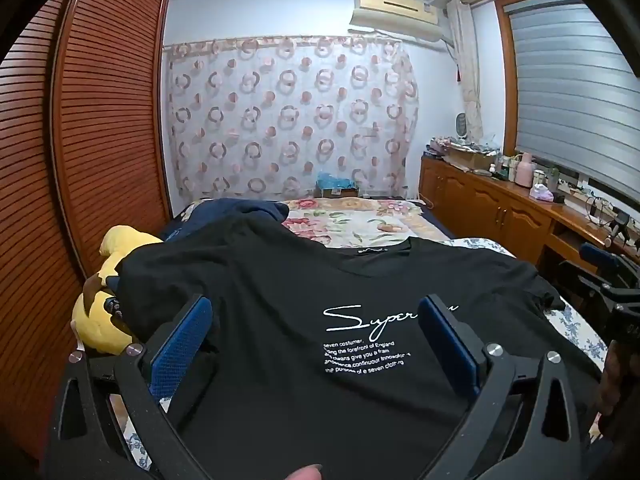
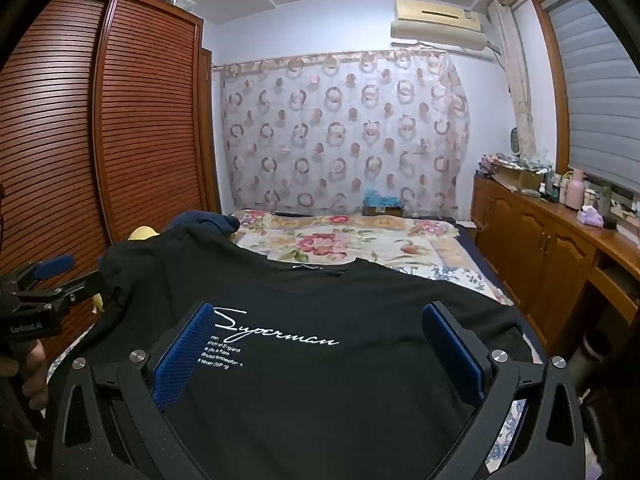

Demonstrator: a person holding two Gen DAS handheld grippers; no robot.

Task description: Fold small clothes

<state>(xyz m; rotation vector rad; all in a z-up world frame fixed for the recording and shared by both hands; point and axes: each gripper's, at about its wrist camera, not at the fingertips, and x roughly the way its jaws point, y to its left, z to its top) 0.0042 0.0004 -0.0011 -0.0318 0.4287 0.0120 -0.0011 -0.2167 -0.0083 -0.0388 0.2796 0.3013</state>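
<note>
**Black T-shirt spread on a bed, both grippers released above it**

A bedroom seen from two handheld grippers. The bed [image 2: 420, 248] runs from near to far, covered with a floral quilt [image 2: 340, 240] at the far end and a blue-and-white patterned sheet [image 1: 576, 328] along the near right edge. One black T-shirt [image 2: 320, 380] lies flat and face up across the near half of the bed, neckline toward the far side, with white "Superman" lettering [image 2: 276, 332] on the chest. Its left sleeve reaches the left edge of the bed; its right sleeve lies close to the right edge.

The left gripper [image 1: 320, 340] hovers over the shirt's left half, its two blue-padded fingers [image 1: 184, 344] spread wide and released, holding nothing. The right gripper [image 2: 320, 344] hovers over the chest print, its two fingers [image 2: 452, 352] equally wide apart and empty.

One dark navy garment [image 1: 236, 210] is bunched on the far left of the bed. One yellow plush toy [image 1: 104, 320] sits at the left edge, just beside the shirt's sleeve.

On the left, a slatted brown wardrobe [image 1: 100, 120] stands close to the bed. On the right, one long wooden cabinet [image 2: 552, 240], its top crowded with bottles and boxes, runs under a window with a grey blind [image 1: 576, 100]; a narrow aisle separates it from the bed. A circle-patterned curtain [image 2: 344, 132] covers the far wall, with one air conditioner [image 2: 440, 24] above. The far half of the bed lies open.
</note>
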